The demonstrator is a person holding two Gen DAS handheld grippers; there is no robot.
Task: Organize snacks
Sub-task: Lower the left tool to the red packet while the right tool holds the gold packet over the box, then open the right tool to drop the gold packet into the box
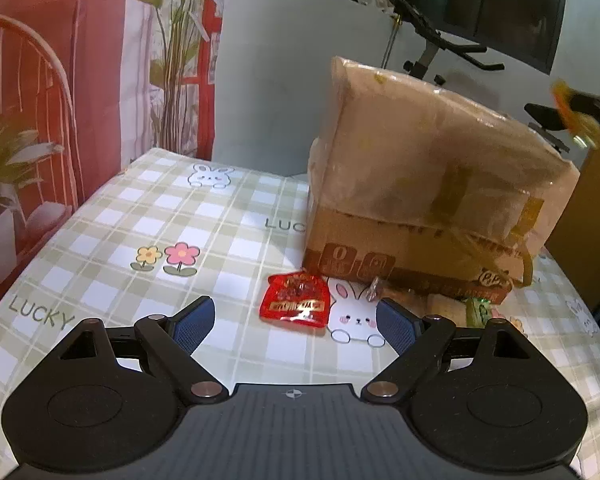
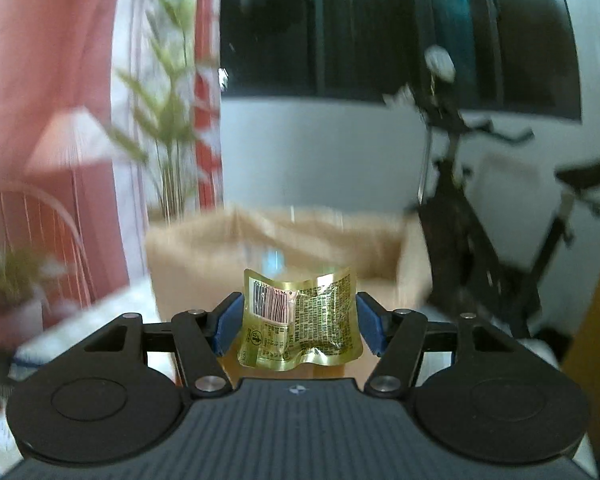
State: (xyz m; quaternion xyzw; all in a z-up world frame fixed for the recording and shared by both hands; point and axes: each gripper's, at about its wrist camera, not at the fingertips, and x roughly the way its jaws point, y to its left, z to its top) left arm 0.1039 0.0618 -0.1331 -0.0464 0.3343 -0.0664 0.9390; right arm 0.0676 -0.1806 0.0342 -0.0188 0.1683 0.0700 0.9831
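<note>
In the right wrist view my right gripper (image 2: 299,320) is shut on a gold snack packet (image 2: 300,318), barcode side up, its edges bent between the blue pads. It hangs in the air in front of the open cardboard box (image 2: 204,256), which is blurred. In the left wrist view my left gripper (image 1: 296,322) stands wide open just above the checked tablecloth (image 1: 140,216), nothing between its fingers. A red snack packet (image 1: 295,301) lies just ahead of it, next to the box (image 1: 420,184). More small snacks (image 1: 460,307) lie at the box's foot, partly hidden by the right finger.
The tape-wrapped box fills the right half of the table. At the far right edge of the left wrist view a blurred orange and black shape (image 1: 580,116) shows. An exercise bike (image 2: 500,216) stands behind, a plant (image 1: 176,60) and a red backdrop to the left.
</note>
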